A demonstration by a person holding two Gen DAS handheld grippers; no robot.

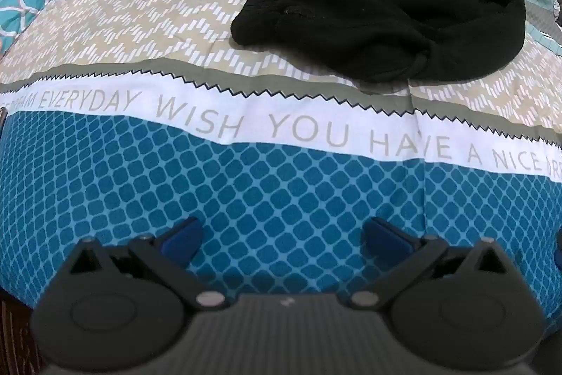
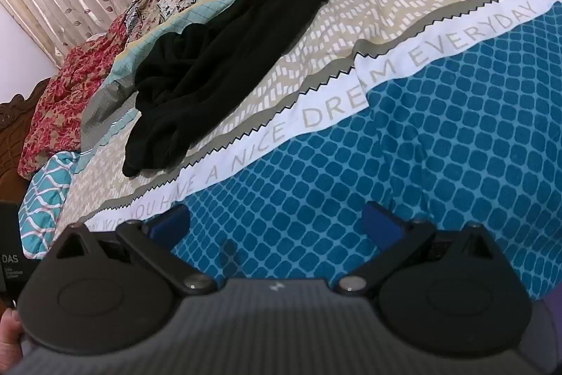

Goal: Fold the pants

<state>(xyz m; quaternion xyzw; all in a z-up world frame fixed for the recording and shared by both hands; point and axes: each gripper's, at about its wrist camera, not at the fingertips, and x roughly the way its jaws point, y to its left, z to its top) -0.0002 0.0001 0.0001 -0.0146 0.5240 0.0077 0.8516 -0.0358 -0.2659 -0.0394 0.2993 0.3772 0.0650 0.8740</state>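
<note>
The left gripper (image 1: 282, 234) hovers wide open and empty over the bed (image 1: 281, 192); the black pants (image 1: 383, 13) lie crumpled well ahead, to its right. The right gripper (image 2: 277, 224), equally spread and empty, has them ahead-left. Probably soft, light, floppy: pinch the waistband edge.

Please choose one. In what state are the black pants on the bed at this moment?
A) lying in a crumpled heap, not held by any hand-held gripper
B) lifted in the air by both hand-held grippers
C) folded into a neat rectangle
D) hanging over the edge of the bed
A: the black pants lie bunched on the bedspread, while the left hand-held gripper and right hand-held gripper are open and empty.
</note>
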